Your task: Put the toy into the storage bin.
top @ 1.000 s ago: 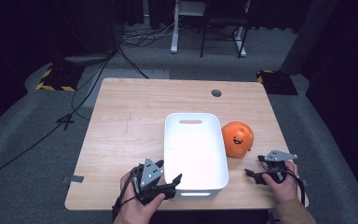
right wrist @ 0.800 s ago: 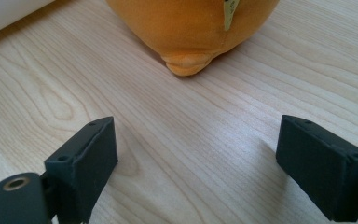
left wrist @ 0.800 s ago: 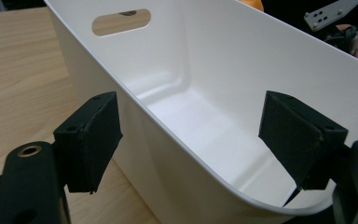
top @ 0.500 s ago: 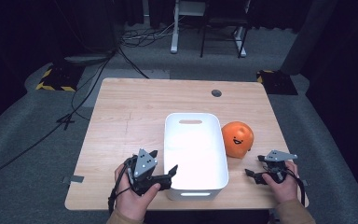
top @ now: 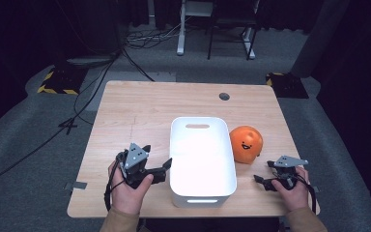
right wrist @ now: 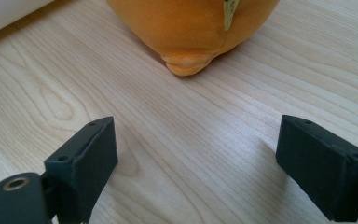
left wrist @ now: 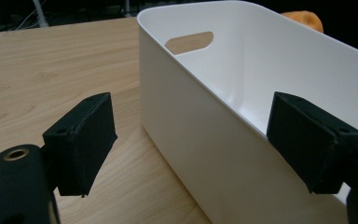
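Observation:
An empty white bin (top: 175, 145) with a handle slot stands on the wooden table (top: 135, 111), slightly right of centre. My left gripper (top: 165, 170) is beside the bin's near left wall. Its jaws have just been opening and now stand open. In the left gripper view (left wrist: 191, 144) the bin's wall (left wrist: 168, 93) runs between the jaws, and the pads (left wrist: 86, 140) do not touch it. A round orange plush toy with a smiling face (top: 246, 143) lies right of the bin. My right gripper (top: 263, 172) rests open on the table in front of the toy (right wrist: 191, 28), with bare wood between its jaws (right wrist: 196, 158).
A round cable hole (top: 224, 96) sits near the table's far edge. Cables (top: 82, 111) trail over the floor at the left, and yellow-black striped blocks (top: 58, 82) lie by the table's far corners. Both hands are close to the table's front edge.
My left gripper has drawn back to the left from the bin's near left corner, and its jaws have spread wider. The right gripper and the toy have stayed put.

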`<state>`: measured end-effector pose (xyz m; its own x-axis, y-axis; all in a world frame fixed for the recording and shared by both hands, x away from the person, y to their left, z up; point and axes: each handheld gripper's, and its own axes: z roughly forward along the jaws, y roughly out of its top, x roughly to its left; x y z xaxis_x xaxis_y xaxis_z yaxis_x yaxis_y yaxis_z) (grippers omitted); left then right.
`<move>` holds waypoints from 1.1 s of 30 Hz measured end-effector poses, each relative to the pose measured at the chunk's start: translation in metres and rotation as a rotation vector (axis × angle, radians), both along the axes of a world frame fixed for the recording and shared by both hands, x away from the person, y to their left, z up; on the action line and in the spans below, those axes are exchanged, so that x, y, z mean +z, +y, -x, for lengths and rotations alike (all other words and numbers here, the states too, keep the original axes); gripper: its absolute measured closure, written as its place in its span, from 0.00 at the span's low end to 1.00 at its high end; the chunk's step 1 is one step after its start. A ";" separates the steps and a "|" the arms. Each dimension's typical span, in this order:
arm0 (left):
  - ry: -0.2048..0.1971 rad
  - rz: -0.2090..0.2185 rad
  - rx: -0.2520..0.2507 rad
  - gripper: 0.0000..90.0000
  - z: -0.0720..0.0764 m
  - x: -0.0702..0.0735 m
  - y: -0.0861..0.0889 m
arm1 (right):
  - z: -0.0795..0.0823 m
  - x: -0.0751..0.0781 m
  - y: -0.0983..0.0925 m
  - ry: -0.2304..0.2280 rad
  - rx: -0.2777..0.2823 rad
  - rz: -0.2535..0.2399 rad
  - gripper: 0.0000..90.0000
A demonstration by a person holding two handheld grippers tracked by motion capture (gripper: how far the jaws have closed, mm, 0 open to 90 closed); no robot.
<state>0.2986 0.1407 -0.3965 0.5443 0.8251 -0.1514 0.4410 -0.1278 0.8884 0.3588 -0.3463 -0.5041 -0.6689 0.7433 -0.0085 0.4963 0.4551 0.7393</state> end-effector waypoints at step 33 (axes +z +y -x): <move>0.298 -0.250 0.158 0.22 -0.046 -0.091 0.069 | 0.005 0.017 -0.002 -0.005 -0.010 -0.027 0.40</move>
<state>0.3450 0.2095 -0.4879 0.3712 0.9261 -0.0673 0.7051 -0.2340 0.6694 0.3543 -0.3488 -0.4867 -0.6614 0.7500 0.0087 0.4972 0.4298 0.7537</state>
